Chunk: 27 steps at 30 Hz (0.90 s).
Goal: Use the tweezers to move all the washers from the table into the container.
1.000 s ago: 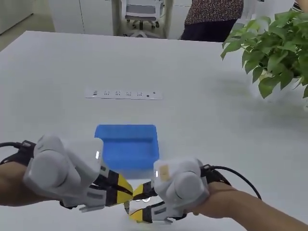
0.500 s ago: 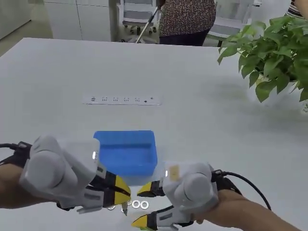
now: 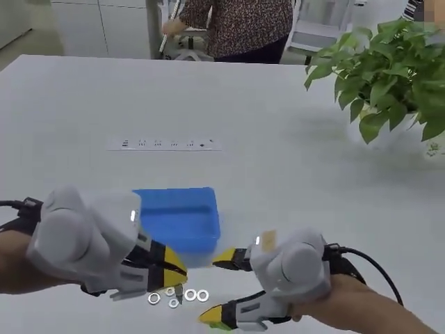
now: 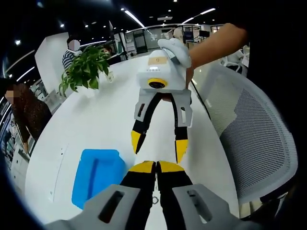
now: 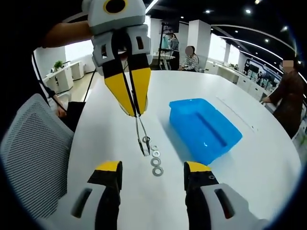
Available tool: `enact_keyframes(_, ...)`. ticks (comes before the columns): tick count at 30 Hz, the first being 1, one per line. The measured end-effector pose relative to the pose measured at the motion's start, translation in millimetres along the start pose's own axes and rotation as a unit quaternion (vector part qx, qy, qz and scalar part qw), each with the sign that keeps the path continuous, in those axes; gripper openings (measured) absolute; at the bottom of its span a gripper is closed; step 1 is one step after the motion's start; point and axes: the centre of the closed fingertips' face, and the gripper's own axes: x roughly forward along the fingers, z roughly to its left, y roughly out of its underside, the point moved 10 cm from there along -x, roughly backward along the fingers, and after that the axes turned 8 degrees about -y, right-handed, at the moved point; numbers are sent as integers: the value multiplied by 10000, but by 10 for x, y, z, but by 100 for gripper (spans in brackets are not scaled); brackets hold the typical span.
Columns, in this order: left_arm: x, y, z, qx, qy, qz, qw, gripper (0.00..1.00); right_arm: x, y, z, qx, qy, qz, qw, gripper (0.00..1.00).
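Observation:
Several small steel washers (image 3: 190, 295) lie in a loose row on the white table (image 3: 278, 174), just in front of the blue container (image 3: 177, 216). My left gripper (image 3: 175, 273) is shut on thin metal tweezers (image 3: 178, 293), whose tips point down among the washers. In the right gripper view the left gripper (image 5: 133, 108) hangs from above with the tweezers (image 5: 140, 129) reaching the washers (image 5: 155, 161), and the container (image 5: 204, 127) lies to their right. My right gripper (image 3: 218, 288) stands open to the right of the washers with nothing in it. The left gripper view has that open right gripper (image 4: 158, 143) facing my shut jaws.
A power strip (image 3: 163, 144) lies flat behind the container. A potted plant (image 3: 389, 69) stands at the table's far right. A person (image 3: 236, 28) stands beyond the far edge, beside office chairs. A mesh chair (image 4: 254, 139) is close to the near edge.
My right gripper has drawn back to the right, away from the left gripper's jaws, and the washers between them have come into sight. The head camera has shifted.

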Motion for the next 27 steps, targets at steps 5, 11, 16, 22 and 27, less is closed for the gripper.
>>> enact_keyframes(5, 64, -44, 45, 24, 32, -34, 10000, 5, -67, 45, -20, 148, 124, -20, 9998, 61)
enact_keyframes(11, 128, -80, 90, 64, 91, -75, 9999, 5, -125, 86, -22, 223, 239, -54, 9995, 67)
enact_keyframes(16, 179, -95, 125, 83, 133, -90, 9998, 5, -173, 86, -44, 247, 395, -169, 9988, 77)
enact_keyframes(22, 226, -110, 142, 77, 184, -121, 9997, 5, -185, 97, -63, 377, 471, -181, 9980, 90)
enact_keyframes(27, 253, -109, 135, 62, 243, -122, 9996, 5, -182, 98, -72, 416, 522, -222, 9975, 100)
